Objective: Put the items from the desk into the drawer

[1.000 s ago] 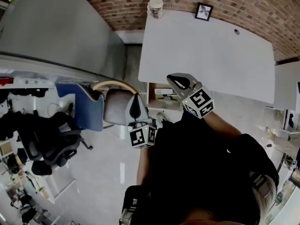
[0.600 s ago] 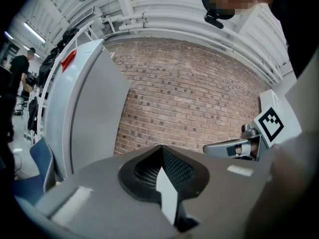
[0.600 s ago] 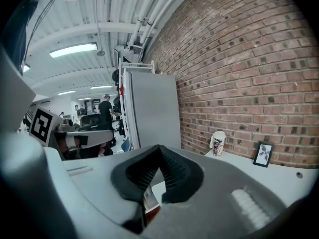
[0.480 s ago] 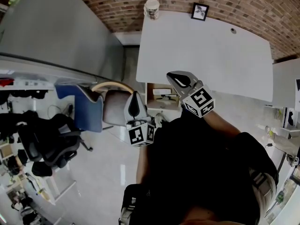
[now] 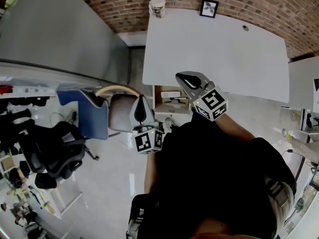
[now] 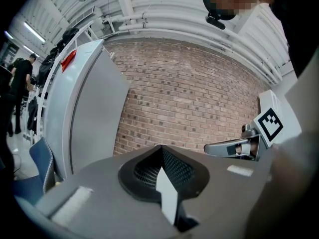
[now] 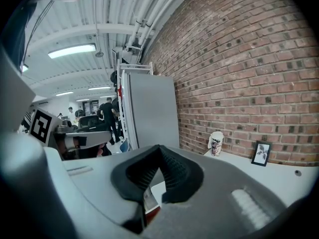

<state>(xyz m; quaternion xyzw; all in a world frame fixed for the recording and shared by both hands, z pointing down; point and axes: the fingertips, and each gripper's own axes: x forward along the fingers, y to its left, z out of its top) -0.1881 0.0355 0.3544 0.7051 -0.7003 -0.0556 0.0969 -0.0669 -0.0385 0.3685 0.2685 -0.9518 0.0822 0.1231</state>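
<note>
A white desk stands against the brick wall. At its back edge are a paper cup and a small framed picture; the right gripper view shows the cup and the picture too. A low wooden drawer unit shows under the desk's near edge. My left gripper hangs shut and empty left of the desk. My right gripper is shut and empty over the desk's near edge. Both sets of jaws meet at their tips in the left gripper and right gripper views.
A tall grey cabinet stands left of the desk. A blue chair and a grey-seated chair are on the floor left of the left gripper. Black office chairs crowd the far left. Another white table adjoins at right.
The desk, cup and picture have slid slightly up and to the left in the head view. Both grippers stay shut and hold nearly the same place.
</note>
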